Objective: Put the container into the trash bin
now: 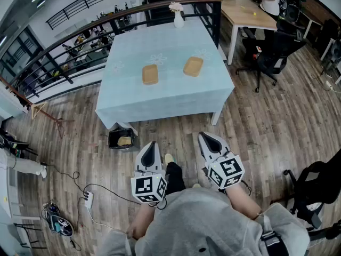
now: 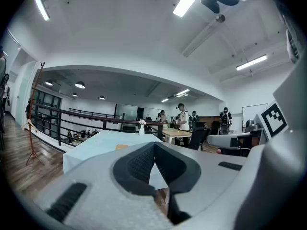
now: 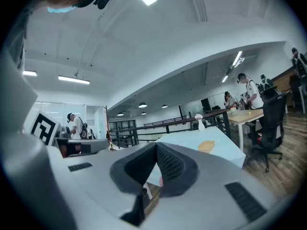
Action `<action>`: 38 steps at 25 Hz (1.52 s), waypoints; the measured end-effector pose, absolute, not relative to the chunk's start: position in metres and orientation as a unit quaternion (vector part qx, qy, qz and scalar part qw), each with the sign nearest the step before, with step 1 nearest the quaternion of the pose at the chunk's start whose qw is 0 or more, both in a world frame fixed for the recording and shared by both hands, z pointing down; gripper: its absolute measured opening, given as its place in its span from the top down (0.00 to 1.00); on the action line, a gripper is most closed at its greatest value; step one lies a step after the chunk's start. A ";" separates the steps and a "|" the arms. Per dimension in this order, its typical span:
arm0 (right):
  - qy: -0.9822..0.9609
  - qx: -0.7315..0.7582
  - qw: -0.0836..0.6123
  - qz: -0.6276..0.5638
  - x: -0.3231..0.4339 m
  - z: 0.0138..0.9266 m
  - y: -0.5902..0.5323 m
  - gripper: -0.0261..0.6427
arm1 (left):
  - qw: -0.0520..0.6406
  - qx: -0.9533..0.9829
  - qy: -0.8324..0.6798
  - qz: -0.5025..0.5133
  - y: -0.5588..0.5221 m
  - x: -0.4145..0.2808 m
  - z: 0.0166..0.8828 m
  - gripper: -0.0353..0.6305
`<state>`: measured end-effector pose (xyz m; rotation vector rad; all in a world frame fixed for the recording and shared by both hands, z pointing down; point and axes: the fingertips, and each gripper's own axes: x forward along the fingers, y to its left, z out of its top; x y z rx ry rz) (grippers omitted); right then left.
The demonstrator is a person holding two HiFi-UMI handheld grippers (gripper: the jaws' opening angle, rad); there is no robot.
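Wood floor (image 1: 256,127) fills the head view, and a square tabletop (image 1: 154,41) under a pale blue cloth stands ahead. On it lie a tan container (image 1: 150,74) and, apart to its right, a second container (image 1: 193,66). A white vase (image 1: 178,18) stands at the far edge, next to a dark railing (image 1: 53,57). A black bin (image 1: 122,138) sits on the floor at the tabletop's near left corner, with something tan inside. The left claw (image 1: 151,144) and right claw (image 1: 205,136) are side by side low in the view, well short of the tabletop. Both are closed and empty. A black chair (image 1: 272,55) stands at a wooden desk (image 1: 245,12) to the right.

From the left gripper view, the left claw (image 2: 154,145) has its jaws meeting at the tips with nothing between them. Beyond lie the tabletop (image 2: 96,145), a sliver of one container (image 2: 121,147) and the vase (image 2: 142,127). People stand far behind.

From the right gripper view, the right claw (image 3: 156,145) is likewise pressed together and holds nothing. Past it are the tabletop (image 3: 192,140), a container (image 3: 206,146), the vase (image 3: 200,123) and the chair (image 3: 268,123).
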<state>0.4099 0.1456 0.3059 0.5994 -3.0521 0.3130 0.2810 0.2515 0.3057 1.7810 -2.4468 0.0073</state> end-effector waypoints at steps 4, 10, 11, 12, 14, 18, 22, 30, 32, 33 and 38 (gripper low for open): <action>-0.976 0.196 0.006 0.098 0.407 0.302 0.137 0.92 | 0.048 0.594 -0.803 0.008 0.244 0.282 0.300 0.92; -0.975 0.192 0.004 0.110 0.398 0.304 0.130 0.92 | 0.051 0.595 -0.802 0.010 0.237 0.272 0.302 0.92; -0.975 0.192 0.005 0.109 0.396 0.304 0.129 0.92 | 0.053 0.595 -0.802 0.010 0.236 0.270 0.303 0.92; -0.976 0.191 0.007 0.108 0.393 0.305 0.128 0.92 | 0.055 0.596 -0.801 0.009 0.234 0.268 0.303 0.92; -0.976 0.190 0.009 0.107 0.389 0.305 0.126 0.92 | 0.057 0.598 -0.800 0.008 0.230 0.264 0.305 0.92; -0.975 0.198 0.010 0.101 0.381 0.306 0.119 0.92 | 0.063 0.601 -0.796 0.010 0.221 0.256 0.309 0.92; -0.974 0.190 0.005 0.122 0.373 0.309 0.109 0.92 | 0.067 0.602 -0.796 0.010 0.211 0.246 0.313 0.92; -0.974 0.183 0.019 0.133 0.346 0.318 0.083 0.92 | 0.080 0.604 -0.793 0.016 0.183 0.220 0.322 0.92; -0.974 0.182 0.022 0.135 0.335 0.318 0.074 0.92 | 0.084 0.607 -0.790 0.017 0.173 0.211 0.324 0.92; -0.974 0.181 0.023 0.135 0.330 0.318 0.069 0.92 | 0.086 0.608 -0.789 0.018 0.167 0.206 0.325 0.92; -0.972 0.180 0.022 0.147 0.303 0.319 0.042 0.92 | 0.093 0.613 -0.784 0.023 0.137 0.180 0.328 0.92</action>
